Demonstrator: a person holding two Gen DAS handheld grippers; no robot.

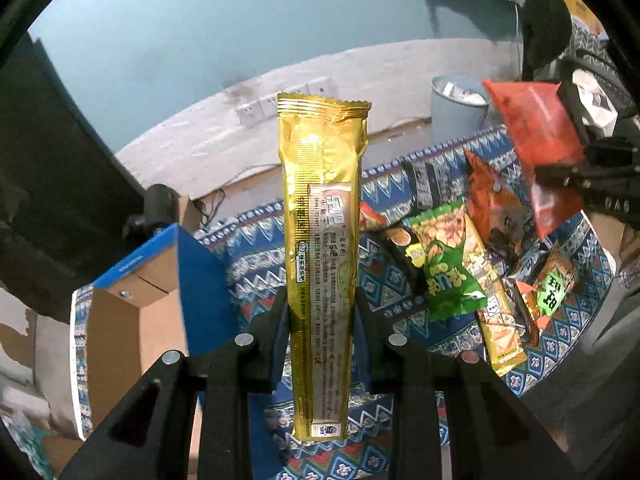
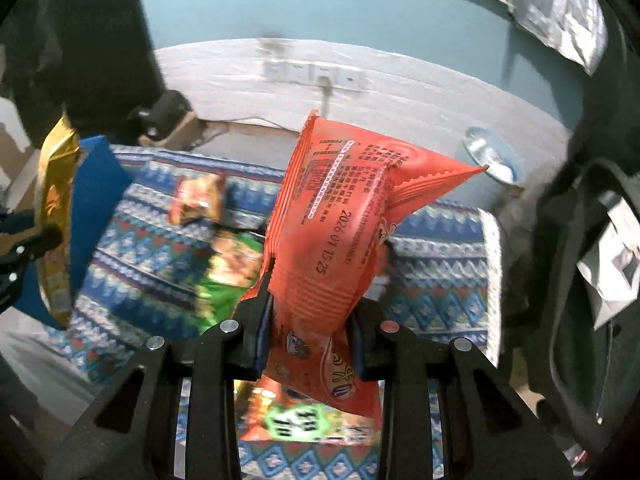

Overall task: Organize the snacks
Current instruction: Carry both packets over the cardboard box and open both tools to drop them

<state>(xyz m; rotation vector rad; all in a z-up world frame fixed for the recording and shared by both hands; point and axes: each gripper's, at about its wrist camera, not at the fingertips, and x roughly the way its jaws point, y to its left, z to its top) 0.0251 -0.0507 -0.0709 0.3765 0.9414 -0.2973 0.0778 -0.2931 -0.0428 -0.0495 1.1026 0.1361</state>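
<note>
long gold foil snack packet (image 1: 320,240): shiny gold, dark print | crinkled orange-red plastic snack pouch (image 2: 332,240): orange-red, dark date print | woven tablecloth (image 1: 260,256): blue, white zigzags, red diamonds | open cardboard box (image 1: 136,300): blue outside, brown inside | green peanut bag (image 1: 444,264): green, yellow lettering | wall (image 1: 200,32): teal

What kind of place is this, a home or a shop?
Probably a room in a home. Snack packets lie on a patterned cloth, wall sockets sit low on a worn white and blue wall, and a bin stands on the floor.
</note>
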